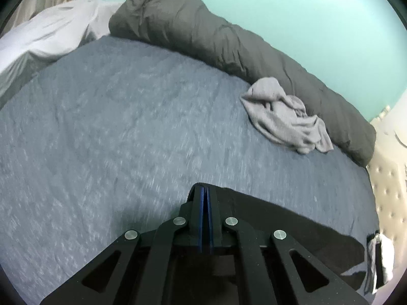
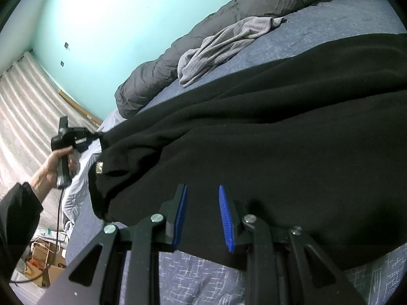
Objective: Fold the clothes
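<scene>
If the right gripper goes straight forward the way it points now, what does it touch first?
Most likely the black garment: the right gripper points straight at it, jaws apart over its near edge. Depth is unclear.

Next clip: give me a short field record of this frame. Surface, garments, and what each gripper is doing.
surface: bed with blue-grey cover
garment in work: black garment, spread across the bed
other garment: grey garment, crumpled beside the rolled dark grey duvet
left gripper: shut on a corner of the black garment, lifted off the bed
right gripper: jaws apart over the black garment's near edge, pads not pressing
fold: not yet made
</scene>
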`<state>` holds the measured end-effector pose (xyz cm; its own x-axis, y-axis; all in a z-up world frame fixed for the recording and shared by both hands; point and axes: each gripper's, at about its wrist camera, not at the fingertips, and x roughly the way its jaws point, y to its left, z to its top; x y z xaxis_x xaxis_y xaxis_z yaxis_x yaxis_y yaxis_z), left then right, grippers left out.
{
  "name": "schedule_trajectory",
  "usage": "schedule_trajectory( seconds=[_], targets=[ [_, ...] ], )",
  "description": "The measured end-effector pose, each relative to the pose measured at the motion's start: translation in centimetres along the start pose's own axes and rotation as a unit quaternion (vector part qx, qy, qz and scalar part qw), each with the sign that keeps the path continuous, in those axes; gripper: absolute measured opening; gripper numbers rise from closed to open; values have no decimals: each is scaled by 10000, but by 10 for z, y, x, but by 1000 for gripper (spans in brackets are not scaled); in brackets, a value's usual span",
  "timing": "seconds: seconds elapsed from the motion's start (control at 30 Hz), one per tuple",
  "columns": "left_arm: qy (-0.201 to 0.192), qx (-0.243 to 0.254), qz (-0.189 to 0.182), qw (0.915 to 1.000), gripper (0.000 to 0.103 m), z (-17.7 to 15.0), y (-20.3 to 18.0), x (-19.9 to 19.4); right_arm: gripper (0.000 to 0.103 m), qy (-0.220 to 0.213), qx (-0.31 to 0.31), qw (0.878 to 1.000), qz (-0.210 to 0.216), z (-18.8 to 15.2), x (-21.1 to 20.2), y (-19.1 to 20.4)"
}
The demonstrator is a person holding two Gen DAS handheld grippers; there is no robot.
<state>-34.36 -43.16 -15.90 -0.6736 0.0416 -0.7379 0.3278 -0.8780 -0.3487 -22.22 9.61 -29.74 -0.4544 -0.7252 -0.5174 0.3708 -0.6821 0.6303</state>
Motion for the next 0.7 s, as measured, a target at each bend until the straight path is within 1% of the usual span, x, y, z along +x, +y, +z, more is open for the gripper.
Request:
schedule_trajectory(
  seconds=[0.1, 0.13, 0.27, 0.33, 0.37, 0.4, 0.53, 0.6, 0.63, 0.7],
  targets=[
    [-87, 16, 43, 10000, 2, 18, -8, 5, 25, 14, -6, 10000, -16, 0, 1, -2],
    [-61, -13, 62, 10000, 2, 21, -9, 10, 25, 19, -9, 10000, -22, 0, 1, -3],
    [398, -213, 363, 9983, 4, 16, -2, 50, 25, 64, -17, 10000, -33, -2, 4, -4],
    [566, -389, 358, 9970, 7, 6, 10, 63, 25, 99, -8, 9999, -31, -2, 6, -5],
    [645, -509, 290, 9962, 7, 2, 17, 66, 25, 111, -6, 9999, -29, -3, 6, -4],
    [669, -575, 221, 9959, 7, -1, 23, 65, 25, 118, -8, 9999, -24, -3, 6, -3],
    [542, -574, 229, 9966, 8, -8, 45, 39, 25, 135, -45, 9999, 6, -5, 6, 0],
    [560, -504, 174, 9970, 11, -19, 53, 23, 25, 139, -63, 9999, 17, -6, 6, 2],
    [584, -462, 136, 9971, 15, -25, 56, 17, 25, 138, -76, 9999, 21, -7, 6, 2],
    [708, -372, 21, 9968, 18, -40, 59, 12, 25, 119, -102, 9999, 41, -8, 5, 4]
  ],
)
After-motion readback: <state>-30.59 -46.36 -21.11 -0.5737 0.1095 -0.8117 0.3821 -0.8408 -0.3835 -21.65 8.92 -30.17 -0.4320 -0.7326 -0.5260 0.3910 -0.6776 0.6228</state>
